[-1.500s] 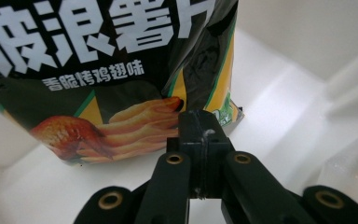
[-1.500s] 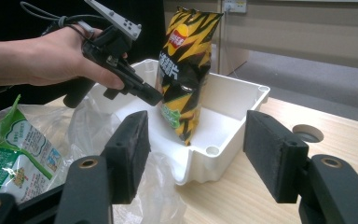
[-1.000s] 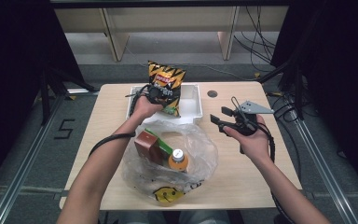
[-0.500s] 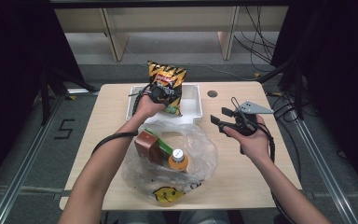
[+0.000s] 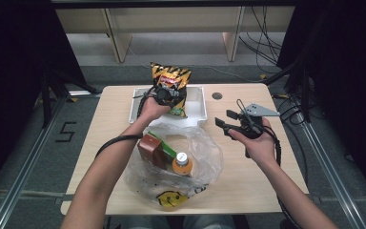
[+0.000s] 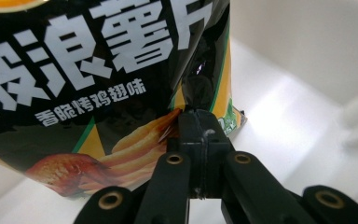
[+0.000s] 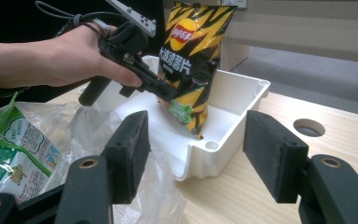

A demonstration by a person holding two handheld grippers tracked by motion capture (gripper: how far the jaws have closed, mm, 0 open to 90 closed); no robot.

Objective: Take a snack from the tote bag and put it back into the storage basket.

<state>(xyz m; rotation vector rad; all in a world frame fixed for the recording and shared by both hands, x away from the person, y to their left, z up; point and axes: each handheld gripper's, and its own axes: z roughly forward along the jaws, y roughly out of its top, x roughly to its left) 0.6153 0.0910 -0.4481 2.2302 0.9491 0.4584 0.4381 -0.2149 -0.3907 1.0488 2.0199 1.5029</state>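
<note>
clear plastic, crumpled and glossy, makes up the bag point(image 5: 171, 164) lying nearest on the worktop point(image 5: 248, 183), below and to the left of the right gripper point(image 5: 223, 125). inside it a brown box point(image 5: 151, 151), a green packet point(image 5: 167, 149) and an orange-capped bottle point(image 5: 182, 163) overlap, so their lower parts are hard to make out through the film. the bag's front edge nearly meets the near edge of the worktop.

the right gripper is held above bare wood beside the bag, its fingers point(image 7: 129, 151) parted with nothing between them; in the right gripper view they frame the near corner of the white tray point(image 7: 242, 105). open worktop lies to its right and behind it, broken by a round hole point(image 5: 217, 95).

farther off, the left gripper point(image 5: 164, 95) has its fingers clenched on the lower edge of the chip bag point(image 5: 171, 83), which stands upright over the tray with its bottom corner down inside. in the left gripper view the bag point(image 6: 102, 70) is cut off at top and left, and the fingers point(image 6: 198, 135) hide the pinched spot. the tray floor to the right of the fingers is free, walled by its far rim.
</note>
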